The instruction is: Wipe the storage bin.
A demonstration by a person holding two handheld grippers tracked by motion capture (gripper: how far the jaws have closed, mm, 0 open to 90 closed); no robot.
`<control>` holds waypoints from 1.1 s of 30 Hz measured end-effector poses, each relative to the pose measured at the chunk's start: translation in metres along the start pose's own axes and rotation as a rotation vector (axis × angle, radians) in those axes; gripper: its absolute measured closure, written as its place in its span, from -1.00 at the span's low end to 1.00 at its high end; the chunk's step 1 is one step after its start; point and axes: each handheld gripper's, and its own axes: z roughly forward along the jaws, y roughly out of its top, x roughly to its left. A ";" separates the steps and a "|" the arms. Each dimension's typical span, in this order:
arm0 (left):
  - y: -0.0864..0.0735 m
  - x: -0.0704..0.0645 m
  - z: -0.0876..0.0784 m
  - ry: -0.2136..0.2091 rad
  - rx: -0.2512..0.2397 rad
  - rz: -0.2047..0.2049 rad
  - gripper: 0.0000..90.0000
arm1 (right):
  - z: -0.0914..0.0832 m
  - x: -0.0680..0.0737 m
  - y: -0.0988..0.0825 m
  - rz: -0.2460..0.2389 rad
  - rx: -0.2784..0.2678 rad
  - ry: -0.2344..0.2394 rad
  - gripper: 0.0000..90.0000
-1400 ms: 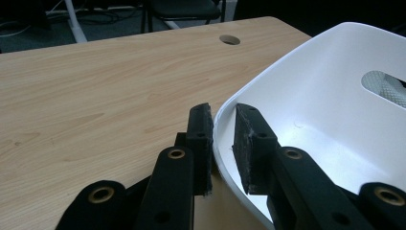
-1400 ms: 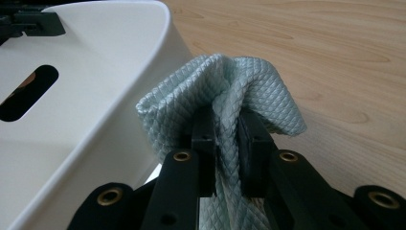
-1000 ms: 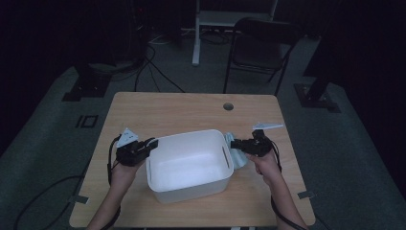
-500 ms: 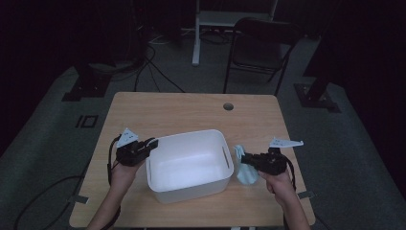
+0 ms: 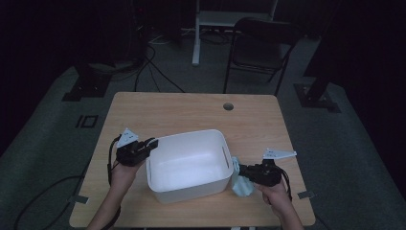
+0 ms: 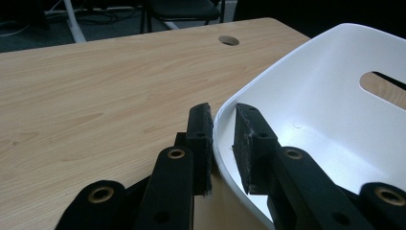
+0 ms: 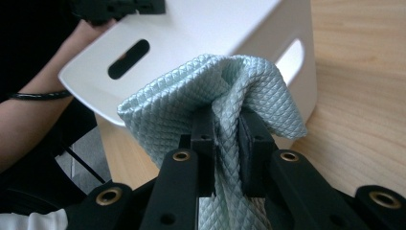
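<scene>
The right gripper (image 7: 225, 139) pinches a pale green cloth (image 7: 191, 105) between its pads, the cloth bunched just ahead of the fingertips and hanging below them. Beyond it stands the white tub (image 5: 189, 163) on the table (image 5: 191, 110). The left gripper (image 6: 220, 139) clamps the tub's rim, one pad inside and one outside.

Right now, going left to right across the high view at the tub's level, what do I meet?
left gripper clamped on the tub's rim → white tub → light blue cloth → right gripper pinching that cloth
</scene>
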 end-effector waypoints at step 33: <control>0.000 -0.001 0.001 0.000 0.000 -0.001 0.72 | 0.050 -0.048 0.006 0.085 0.131 -0.075 0.77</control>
